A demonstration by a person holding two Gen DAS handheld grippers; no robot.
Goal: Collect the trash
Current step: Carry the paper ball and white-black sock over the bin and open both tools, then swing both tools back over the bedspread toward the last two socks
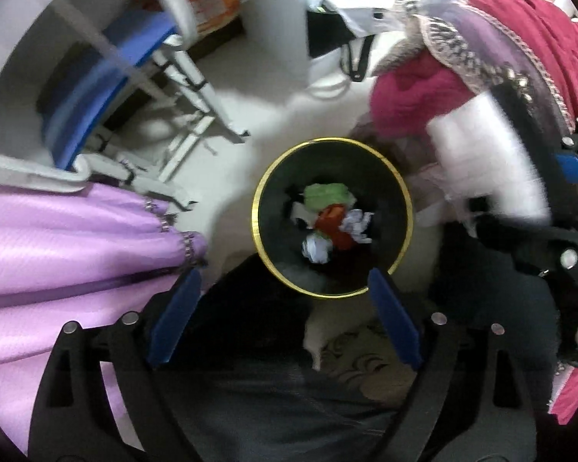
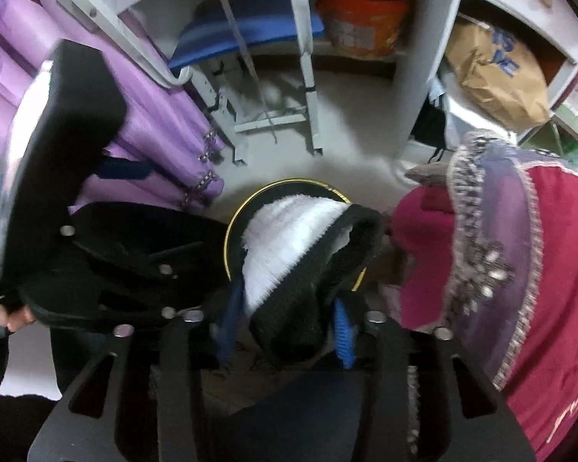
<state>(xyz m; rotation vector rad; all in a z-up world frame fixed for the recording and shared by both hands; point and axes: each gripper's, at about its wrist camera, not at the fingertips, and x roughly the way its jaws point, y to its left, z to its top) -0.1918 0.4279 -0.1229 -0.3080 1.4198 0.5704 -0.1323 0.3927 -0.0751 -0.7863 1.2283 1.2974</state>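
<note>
— Where's the bin (image 1: 332, 218) from the left gripper (image 1: 285, 317)?

— Straight below it, toward twelve o'clock of its blue pads: black, with a gold rim, and crumpled paper (image 1: 329, 227) in green, red and white at the bottom. Those jaws are spread wide, with nothing between them.

— And the right gripper (image 2: 285, 331)?

— Its jaws pinch a black-and-white fuzzy cloth (image 2: 300, 258), which hangs over the bin's rim (image 2: 235, 223) at twelve o'clock. Purple fabric (image 2: 154, 123) lies at ten.
</note>
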